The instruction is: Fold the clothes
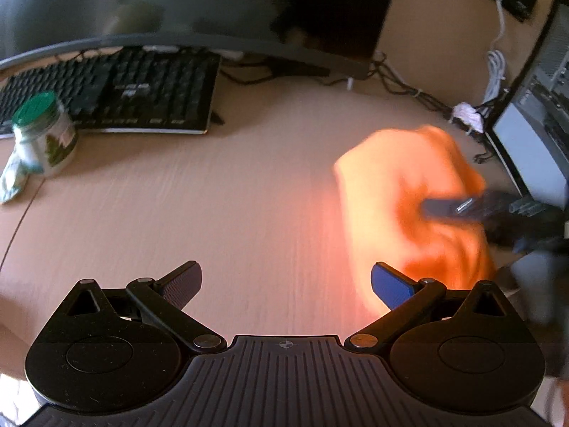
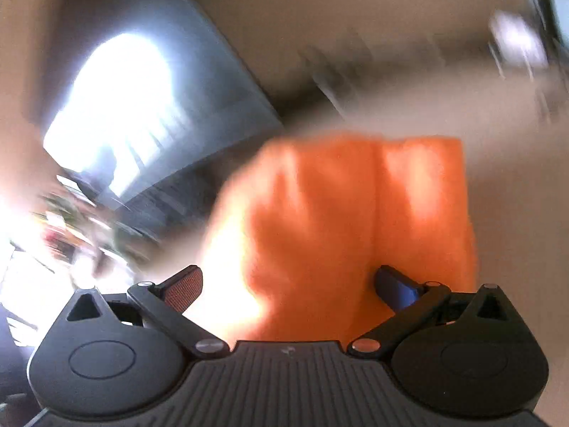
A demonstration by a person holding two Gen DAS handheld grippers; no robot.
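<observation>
The orange cloth sits bunched on the right side of the wooden desk, near the computer tower and well apart from the keyboard and the green-lidded jar on the far left. In the left wrist view the left gripper hangs over bare desk with its jaws spread wide and nothing between them, the cloth just off its blue pad. The right gripper shows wide jaws too, in its own view, with the cloth filling the gap between the fingers but not pinched by either pad (the picture is badly smeared, so whether the fabric touches a pad I cannot tell). From the left view the right gripper appears as a dark blur reaching into the heap. Judging by this, the step in hand is taking hold of the garment, with no fold made yet. The next move likely calls for closing on an edge or corner, not the bulk, then spreading the cloth flat.
</observation>
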